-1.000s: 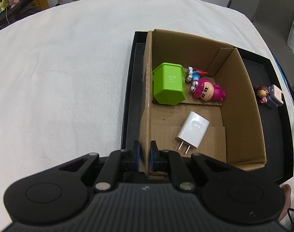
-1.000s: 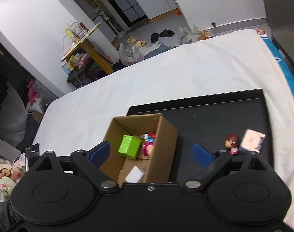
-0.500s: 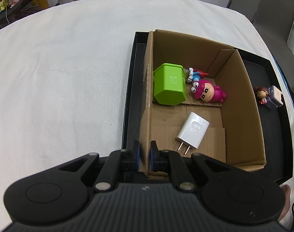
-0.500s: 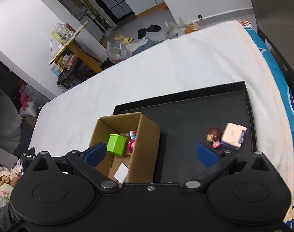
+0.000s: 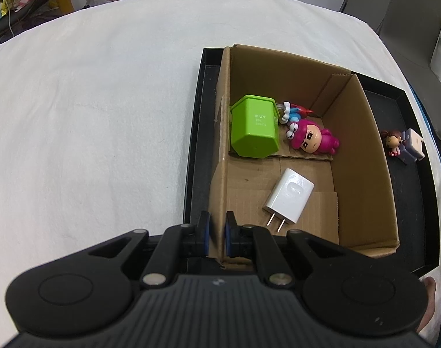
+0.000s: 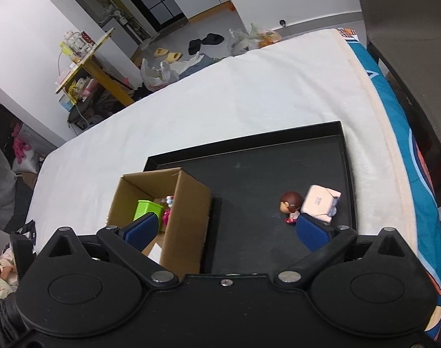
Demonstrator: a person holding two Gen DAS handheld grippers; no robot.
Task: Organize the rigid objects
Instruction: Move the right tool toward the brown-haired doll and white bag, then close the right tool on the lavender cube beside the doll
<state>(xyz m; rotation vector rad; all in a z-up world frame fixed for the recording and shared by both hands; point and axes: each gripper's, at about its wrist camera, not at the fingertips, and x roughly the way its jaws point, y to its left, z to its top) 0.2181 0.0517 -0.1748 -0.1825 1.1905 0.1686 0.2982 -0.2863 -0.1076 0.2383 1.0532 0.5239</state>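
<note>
A cardboard box (image 5: 362, 156) stands on a black tray (image 5: 414, 203). In it lie a green block (image 5: 253, 130), a pink figurine (image 5: 311, 140), a small blue-and-red toy (image 5: 292, 111) and a white charger (image 5: 290, 195). My left gripper (image 5: 216, 236) is shut on the box's near left wall. A brown-haired doll (image 6: 290, 206) and a pale pink box (image 6: 320, 203) lie on the tray (image 6: 249, 174) right of the cardboard box (image 6: 188, 220). My right gripper (image 6: 224, 230) is open and empty above the tray, its right finger (image 6: 313, 230) near the doll.
The tray sits on a white cloth (image 5: 90, 116) over the table. A blue patterned edge (image 6: 408, 145) runs along the right side. A yellow shelf (image 6: 84, 63), bags and slippers (image 6: 168, 55) lie on the floor beyond.
My right gripper has moved right and closer to the doll and pale pink box. My left gripper stays shut on the box wall; the box has barely shifted.
</note>
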